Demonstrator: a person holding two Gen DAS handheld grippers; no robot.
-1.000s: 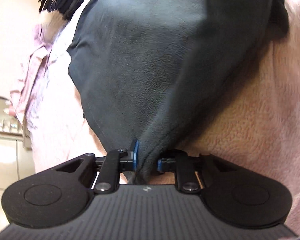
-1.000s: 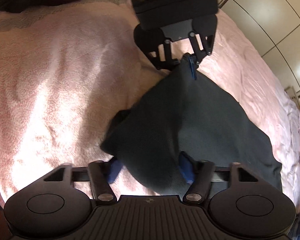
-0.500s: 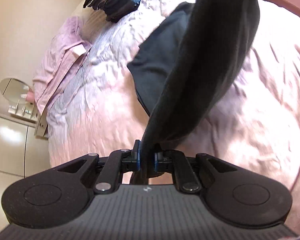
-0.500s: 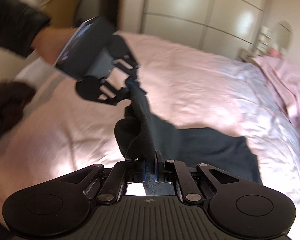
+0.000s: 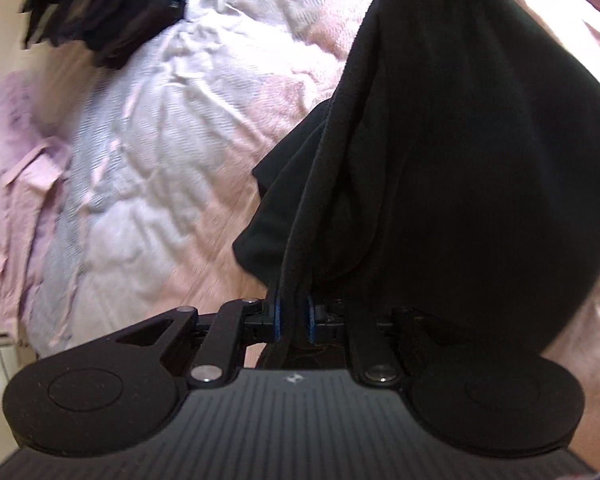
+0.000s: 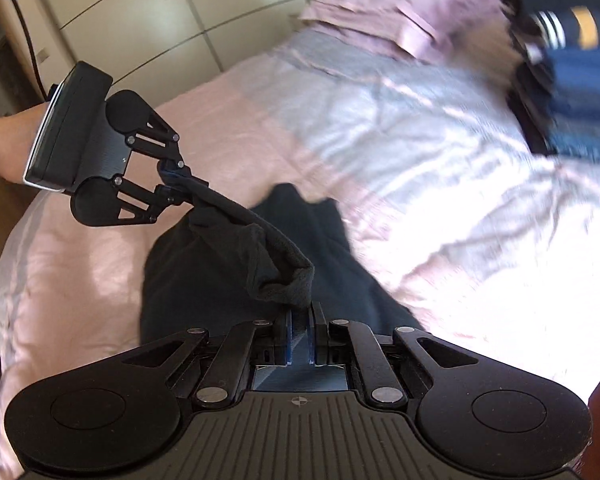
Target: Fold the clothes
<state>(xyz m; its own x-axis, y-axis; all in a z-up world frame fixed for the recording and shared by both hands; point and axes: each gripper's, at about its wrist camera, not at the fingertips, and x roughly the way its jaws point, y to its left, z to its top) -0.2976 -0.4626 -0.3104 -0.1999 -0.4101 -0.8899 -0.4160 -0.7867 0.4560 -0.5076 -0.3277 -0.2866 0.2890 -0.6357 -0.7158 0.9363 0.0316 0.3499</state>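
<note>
Above the pink bed point(image 6: 439, 168): black garment point(image 6: 228, 256), slung between both grippers, its lower part trailing on the bedding. Left gripper point(image 5: 294, 318) clenched on one edge; right gripper point(image 6: 298, 330) clenched on another.

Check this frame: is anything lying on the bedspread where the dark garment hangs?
Nothing visible. The dark garment hangs over bare pink bedspread; the folded clothes stack sits apart, off to the side.

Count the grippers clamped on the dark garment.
2: the left gripper pinches one end of the dark garment's bunched edge; the right gripper pinches the other end.
</note>
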